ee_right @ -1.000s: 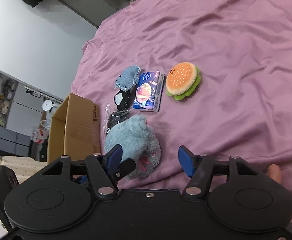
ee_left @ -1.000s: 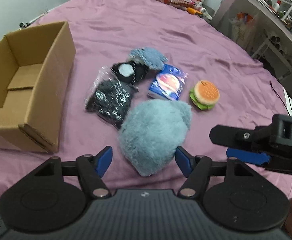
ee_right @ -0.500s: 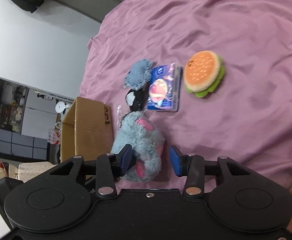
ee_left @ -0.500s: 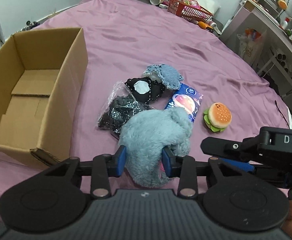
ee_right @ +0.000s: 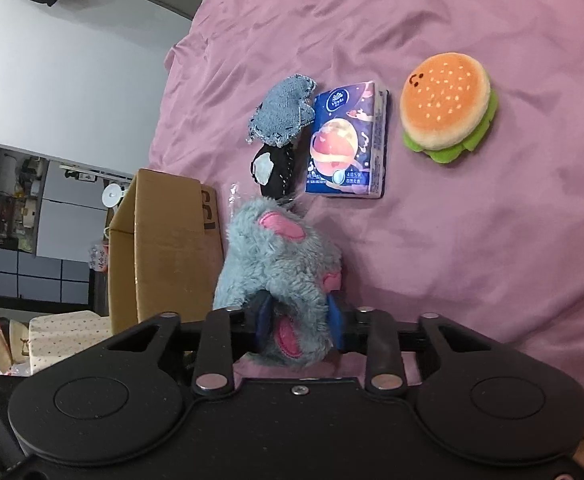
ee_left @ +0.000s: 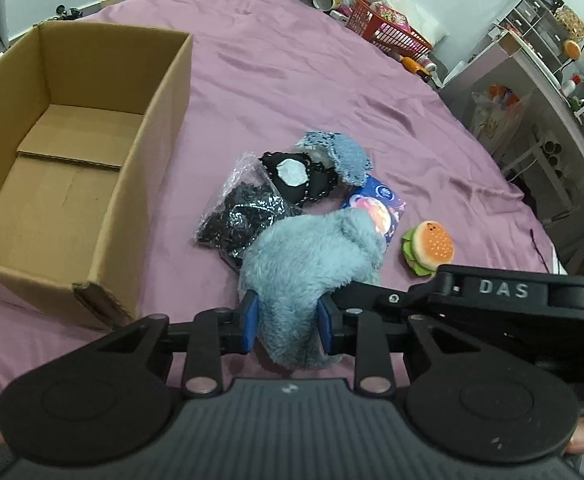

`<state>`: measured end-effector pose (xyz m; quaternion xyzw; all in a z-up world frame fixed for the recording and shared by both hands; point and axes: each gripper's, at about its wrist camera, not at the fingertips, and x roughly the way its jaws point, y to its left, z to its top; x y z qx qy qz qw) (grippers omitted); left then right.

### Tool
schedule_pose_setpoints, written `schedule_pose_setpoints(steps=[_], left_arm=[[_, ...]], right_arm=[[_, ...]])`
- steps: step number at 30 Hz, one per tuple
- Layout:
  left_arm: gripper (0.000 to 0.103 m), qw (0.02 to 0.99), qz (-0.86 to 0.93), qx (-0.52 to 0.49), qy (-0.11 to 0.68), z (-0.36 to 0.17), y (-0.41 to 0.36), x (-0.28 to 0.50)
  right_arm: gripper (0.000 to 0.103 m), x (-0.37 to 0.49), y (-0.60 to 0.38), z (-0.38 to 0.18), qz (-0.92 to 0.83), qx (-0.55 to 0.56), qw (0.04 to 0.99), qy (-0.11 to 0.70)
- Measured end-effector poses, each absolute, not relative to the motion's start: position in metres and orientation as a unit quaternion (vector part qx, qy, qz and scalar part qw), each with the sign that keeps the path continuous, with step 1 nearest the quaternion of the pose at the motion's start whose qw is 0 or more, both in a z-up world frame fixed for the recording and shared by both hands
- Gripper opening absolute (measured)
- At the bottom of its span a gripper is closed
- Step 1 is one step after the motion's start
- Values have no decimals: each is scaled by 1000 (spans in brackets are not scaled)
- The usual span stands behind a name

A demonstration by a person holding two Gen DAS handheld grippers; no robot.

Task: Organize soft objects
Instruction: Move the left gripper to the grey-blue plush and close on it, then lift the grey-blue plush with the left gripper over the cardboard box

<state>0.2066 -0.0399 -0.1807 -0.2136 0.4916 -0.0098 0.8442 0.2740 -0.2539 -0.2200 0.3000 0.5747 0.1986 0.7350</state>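
left gripper [ee_left: 286, 322]: clamped on the plush [ee_left: 311, 264], near end
right gripper [ee_right: 299, 330]: also clamped on the plush [ee_right: 280, 276], from the right side
plush: fuzzy blue, pink patches, squashy; long axis runs near to far
box [ee_left: 160, 152]: open cardboard, just left of plush, left gripper nearer; likely drop spot
bag [ee_left: 240, 216]: crinkly black, past plush
tissue pack [ee_right: 345, 146]: flat, glossy
burger [ee_right: 445, 106]: round plush, far right

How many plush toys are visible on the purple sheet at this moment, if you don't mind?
2: the blue furry plush, clamped by both grippers near the cardboard box, and the burger plush lying alone right of the tissue pack.
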Motion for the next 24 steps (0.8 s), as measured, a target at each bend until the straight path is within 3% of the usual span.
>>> schedule_pose_setpoints(steps=[4, 24], left_arm=[[28, 847, -6, -213, 488, -177, -40, 204], [26, 884, -7, -205, 420, -109, -45, 183]], right_arm=[[17, 269, -254, -213, 203, 291, 747, 562], [14, 241, -256, -143, 260, 267, 801, 469]])
